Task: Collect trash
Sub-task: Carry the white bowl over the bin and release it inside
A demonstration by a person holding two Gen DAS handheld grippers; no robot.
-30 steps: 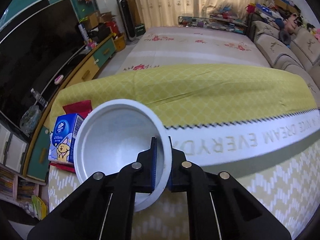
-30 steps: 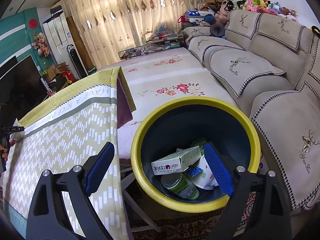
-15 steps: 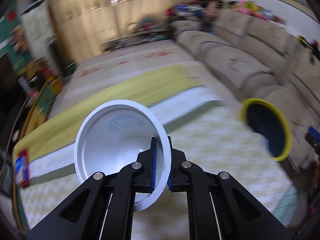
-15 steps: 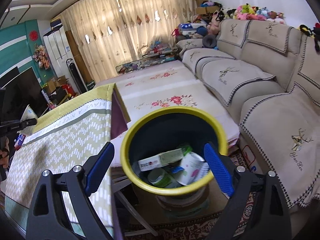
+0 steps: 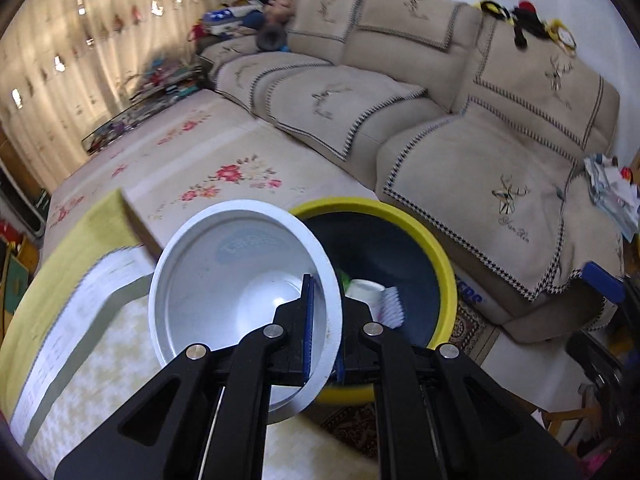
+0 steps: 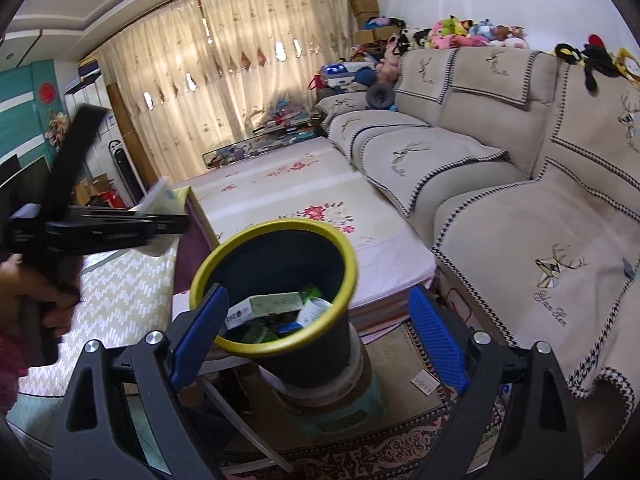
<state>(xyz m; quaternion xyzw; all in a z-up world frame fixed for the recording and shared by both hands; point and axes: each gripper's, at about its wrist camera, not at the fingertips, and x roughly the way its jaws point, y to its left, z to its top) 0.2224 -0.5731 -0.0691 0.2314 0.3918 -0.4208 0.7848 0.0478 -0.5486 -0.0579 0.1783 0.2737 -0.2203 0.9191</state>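
Note:
My left gripper (image 5: 322, 330) is shut on the rim of a white paper bowl (image 5: 224, 292), held at the near left edge of the yellow-rimmed dark trash bin (image 5: 442, 276). In the right wrist view the same bin (image 6: 320, 240) stands on a stool and holds a white carton (image 6: 266, 308), a cup and other trash. The left gripper (image 6: 172, 224) shows from the side there, left of and above the bin, with the bowl's edge (image 6: 154, 196) behind it and a hand (image 6: 36, 284) on its handle. My right gripper (image 6: 318, 346) is open in front of the bin, nothing between its blue pads.
A table with a yellow-green patterned cloth (image 6: 120, 292) stands left of the bin. A beige sofa (image 6: 540, 208) runs along the right, and a low floral-covered platform (image 6: 312, 200) lies behind the bin. A patterned rug (image 6: 400, 452) covers the floor.
My left gripper swung right with the bowl, from over the table to the bin's edge. The right gripper drew back and up a little, so the bin looks smaller and farther.

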